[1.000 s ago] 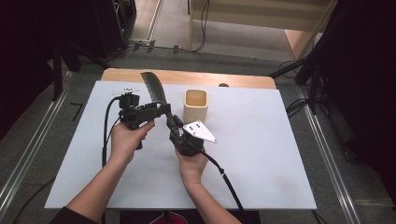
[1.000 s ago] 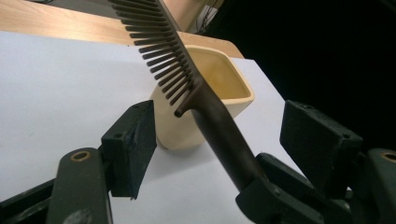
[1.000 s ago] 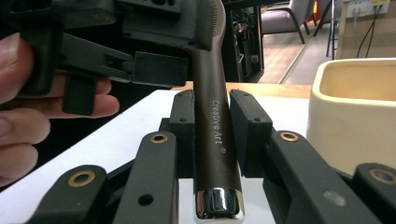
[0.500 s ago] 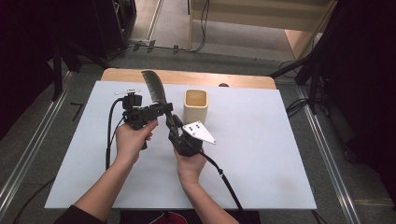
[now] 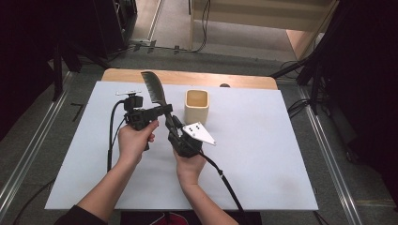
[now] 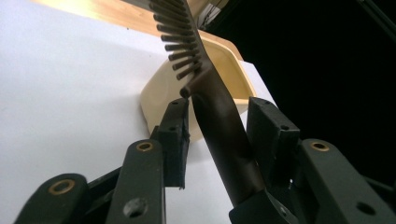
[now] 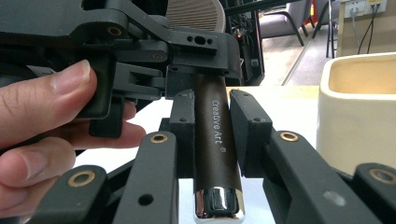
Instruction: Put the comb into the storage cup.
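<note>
While clamped between both tools above the near-left part of the white sheet [image 5: 263, 154], stood roughly upright with teeth at top and leaning away toward the far edge: dark wide-toothed comb [image 5: 154, 89]. Noted open room across the whole right half of the sheet and along its near edge; less on the left side, with a cable looping there. Noted a strip of wooden table [image 5: 187, 77] beyond the far edge of the sheet. Found a cream square cup [image 5: 196, 107] just right of the comb and near the grippers, apart from both, hemming in that side. Recorded right gripper [image 7: 212, 116] as narrow and closed on the lower handle, both pads flat against the printed brown shaft, chrome end cap sticking out below the pads toward the camera. Recorded left gripper [image 6: 219, 121] as having just been closing, comb handle between its jaws, just below the lowest tooth and above the right gripper's hold. Saw the far pad against the handle and the near pad meeting it at its upper corner only, with a sliver of white sheet visible lower down because of the handle's slant. Read as gripping, lightly on that side. Saw left hand [image 5: 133, 140] and right hand [image 5: 187, 166] close together, fingers of the left nearly against the right gripper's linkage.
</note>
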### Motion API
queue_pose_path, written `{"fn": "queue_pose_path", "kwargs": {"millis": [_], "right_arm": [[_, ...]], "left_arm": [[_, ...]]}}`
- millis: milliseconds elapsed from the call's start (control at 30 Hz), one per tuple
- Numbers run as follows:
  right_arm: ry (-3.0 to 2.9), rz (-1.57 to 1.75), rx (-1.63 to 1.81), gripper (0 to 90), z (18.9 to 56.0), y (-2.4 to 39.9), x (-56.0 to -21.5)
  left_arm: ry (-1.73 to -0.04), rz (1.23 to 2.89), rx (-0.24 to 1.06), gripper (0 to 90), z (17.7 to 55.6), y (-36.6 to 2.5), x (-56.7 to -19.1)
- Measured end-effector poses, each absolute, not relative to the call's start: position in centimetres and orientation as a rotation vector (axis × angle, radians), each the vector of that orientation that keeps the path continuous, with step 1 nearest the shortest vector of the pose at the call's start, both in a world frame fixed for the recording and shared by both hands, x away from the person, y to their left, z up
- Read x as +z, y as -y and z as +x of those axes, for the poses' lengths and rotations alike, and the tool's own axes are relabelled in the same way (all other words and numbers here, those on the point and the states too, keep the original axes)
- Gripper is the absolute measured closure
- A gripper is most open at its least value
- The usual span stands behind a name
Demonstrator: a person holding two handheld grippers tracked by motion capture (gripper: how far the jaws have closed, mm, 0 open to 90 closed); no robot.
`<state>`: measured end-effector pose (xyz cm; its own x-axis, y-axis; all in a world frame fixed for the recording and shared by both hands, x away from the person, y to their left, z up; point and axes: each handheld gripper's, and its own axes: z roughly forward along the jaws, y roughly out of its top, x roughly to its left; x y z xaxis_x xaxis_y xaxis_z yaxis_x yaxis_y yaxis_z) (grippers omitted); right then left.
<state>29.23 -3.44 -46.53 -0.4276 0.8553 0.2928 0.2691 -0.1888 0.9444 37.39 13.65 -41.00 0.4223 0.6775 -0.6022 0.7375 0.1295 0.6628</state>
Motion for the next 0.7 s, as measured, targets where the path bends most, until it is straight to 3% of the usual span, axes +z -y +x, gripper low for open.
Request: {"fn": "queue_pose_path", "kwargs": {"millis": [700], "right_arm": [[-1.622,1.273,1.661,69.8,29.28,3.41,-47.18]], "left_arm": [[-1.303,1.530,-0.153,70.2,37.38,-14.11,-41.09]]}}
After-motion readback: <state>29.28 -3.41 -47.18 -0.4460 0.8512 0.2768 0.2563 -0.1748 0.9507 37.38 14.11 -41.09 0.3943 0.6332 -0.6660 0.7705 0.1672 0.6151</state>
